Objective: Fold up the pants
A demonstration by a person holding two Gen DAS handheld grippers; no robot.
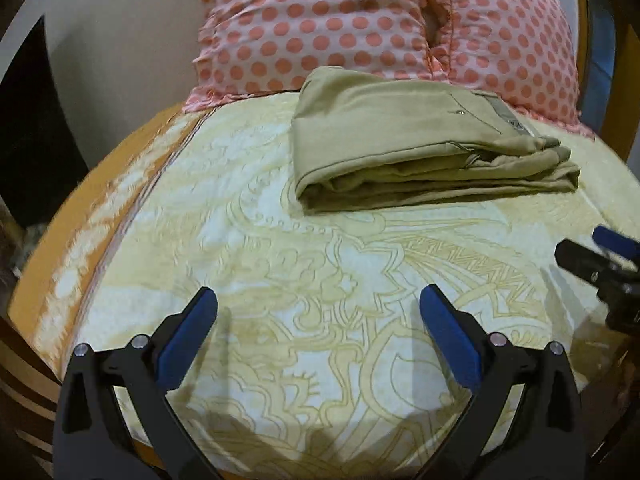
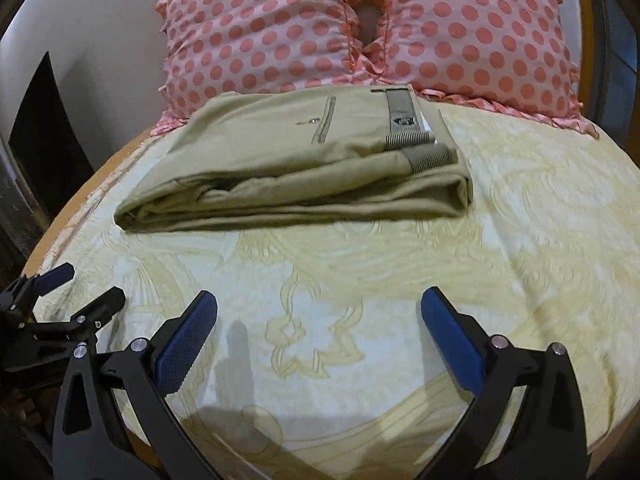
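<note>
Khaki pants (image 1: 416, 140) lie folded in a flat stack on the bed, near the pillows; they also show in the right wrist view (image 2: 296, 168), waistband to the right. My left gripper (image 1: 318, 304) is open and empty, held above the bedspread well short of the pants. My right gripper (image 2: 319, 308) is open and empty, also short of the pants. The right gripper shows at the right edge of the left wrist view (image 1: 596, 256), and the left gripper at the left edge of the right wrist view (image 2: 76, 292).
Two pink polka-dot pillows (image 1: 320, 20) (image 2: 472, 28) stand behind the pants. The cream patterned bedspread (image 1: 280, 240) (image 2: 360, 264) covers the bed. The bed's left edge drops off to a dark floor (image 1: 28, 128).
</note>
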